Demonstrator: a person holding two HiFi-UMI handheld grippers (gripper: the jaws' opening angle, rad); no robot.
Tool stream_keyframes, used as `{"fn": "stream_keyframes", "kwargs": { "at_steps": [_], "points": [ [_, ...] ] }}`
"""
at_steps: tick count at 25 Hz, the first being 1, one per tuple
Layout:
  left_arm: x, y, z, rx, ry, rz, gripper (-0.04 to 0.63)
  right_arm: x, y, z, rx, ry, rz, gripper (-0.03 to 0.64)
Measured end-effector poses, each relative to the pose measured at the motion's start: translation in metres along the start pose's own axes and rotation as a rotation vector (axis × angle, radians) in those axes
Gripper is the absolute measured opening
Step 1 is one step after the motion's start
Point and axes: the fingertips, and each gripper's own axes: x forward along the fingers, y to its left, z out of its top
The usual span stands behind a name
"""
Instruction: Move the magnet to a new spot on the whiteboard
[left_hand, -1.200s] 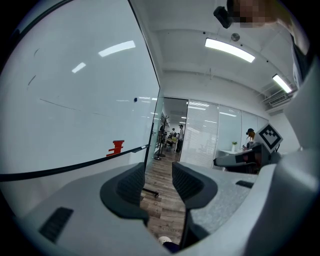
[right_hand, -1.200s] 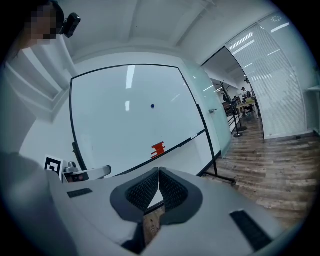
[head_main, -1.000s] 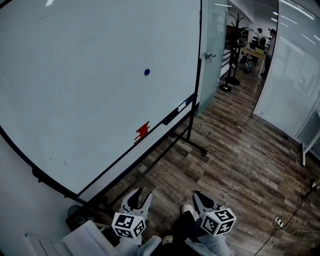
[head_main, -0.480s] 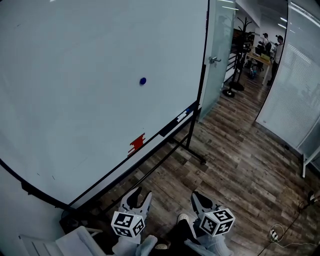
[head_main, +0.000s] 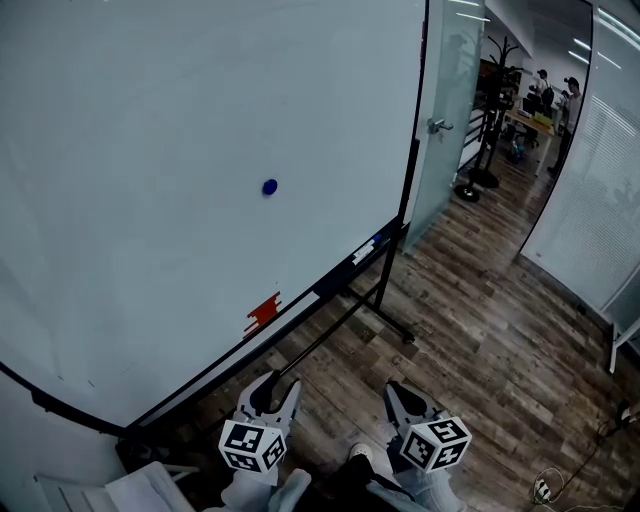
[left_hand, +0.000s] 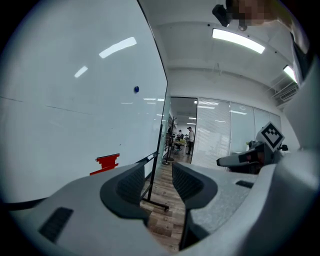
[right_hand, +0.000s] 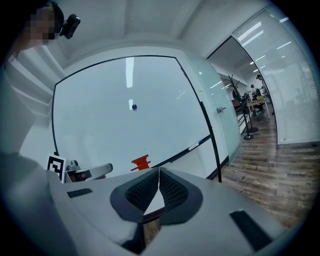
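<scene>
Head view is showing you holding the left gripper (head_main: 277, 388) at 6 o'clock, jaws standing apart and empty, and the right gripper (head_main: 398, 392) at 5 o'clock, pinched together on nothing, while the blue magnet (head_main: 270, 187) is sitting on the whiteboard (head_main: 140, 130) at 11 o'clock, well apart from both.

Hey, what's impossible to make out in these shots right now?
- Red object low on the whiteboard: too small in every view to identify.
- Magnet: only a tiny blue dot; its shape is unreadable.
- People down the corridor: too far and small, all views.
</scene>
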Motion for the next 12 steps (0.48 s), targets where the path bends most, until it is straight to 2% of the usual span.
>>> {"fn": "stream_keyframes", "kwargs": {
  "at_steps": [12],
  "points": [
    [0.08,-0.011,0.008,0.003,-0.005,0.026,0.166,0.035,-0.07,0.032,0.001,0.002,0.023,0.028]
  ]
}}
